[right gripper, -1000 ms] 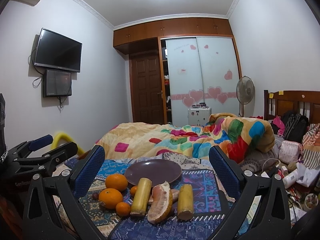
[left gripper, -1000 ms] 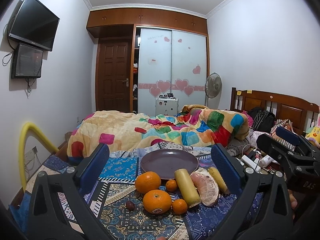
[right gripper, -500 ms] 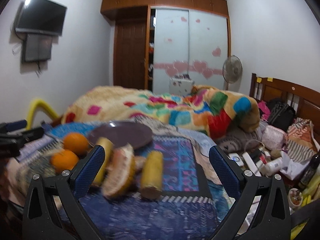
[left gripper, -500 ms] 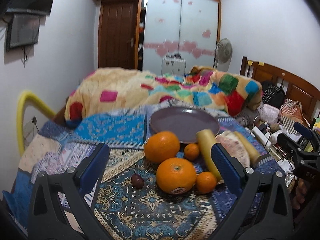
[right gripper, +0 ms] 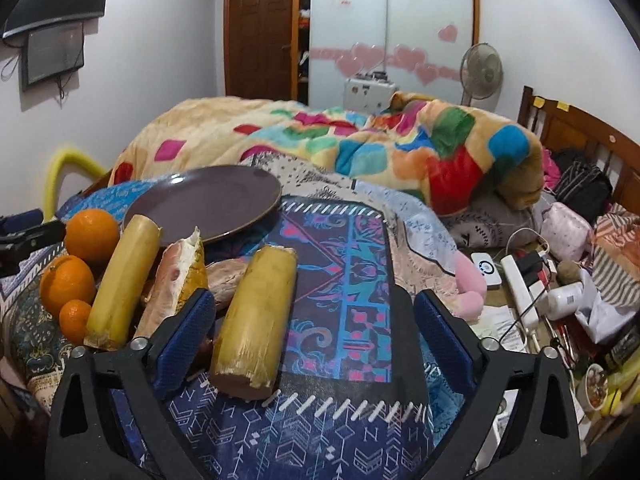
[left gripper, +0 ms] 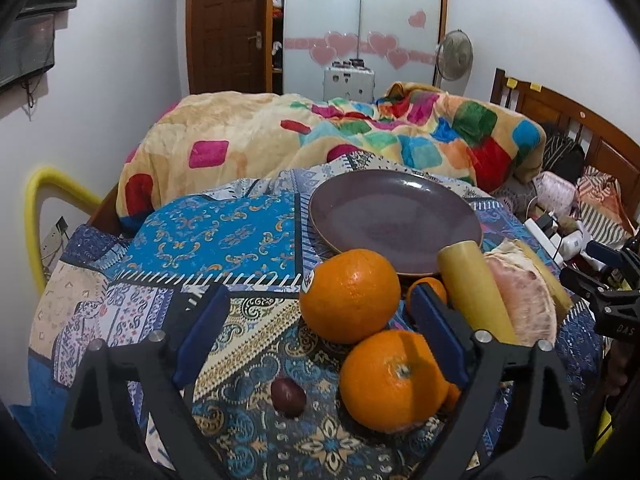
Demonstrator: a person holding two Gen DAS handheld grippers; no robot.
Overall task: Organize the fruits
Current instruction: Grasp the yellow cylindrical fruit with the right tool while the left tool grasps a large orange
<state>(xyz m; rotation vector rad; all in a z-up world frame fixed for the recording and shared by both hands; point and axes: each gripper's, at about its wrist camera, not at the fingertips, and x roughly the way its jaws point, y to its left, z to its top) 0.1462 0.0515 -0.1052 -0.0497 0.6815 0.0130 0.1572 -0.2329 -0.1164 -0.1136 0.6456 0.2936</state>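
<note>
An empty purple plate (left gripper: pixel 394 216) (right gripper: pixel 208 200) lies on a patterned cloth. In front of it lie two large oranges (left gripper: pixel 350 294) (left gripper: pixel 394 380), small tangerines (left gripper: pixel 428 288), a dark date (left gripper: pixel 288 396), two yellow cane pieces (left gripper: pixel 474 288) (right gripper: pixel 256 320) and pomelo wedges (left gripper: pixel 524 300) (right gripper: pixel 176 280). My left gripper (left gripper: pixel 318 338) is open, low over the cloth, with the oranges between its fingers. My right gripper (right gripper: pixel 310 332) is open, its left finger beside the near cane piece. Both are empty.
A colourful quilt (left gripper: pixel 320 136) is heaped behind the plate. Clutter with a power strip (right gripper: pixel 520 288), bottles and bags fills the right side. A yellow tube (left gripper: pixel 36 208) stands at the left. The wooden headboard (right gripper: pixel 580 136) is at the far right.
Both grippers have dropped and moved forward toward the fruit. The left one now straddles the oranges; the right one has come up beside the near cane piece.
</note>
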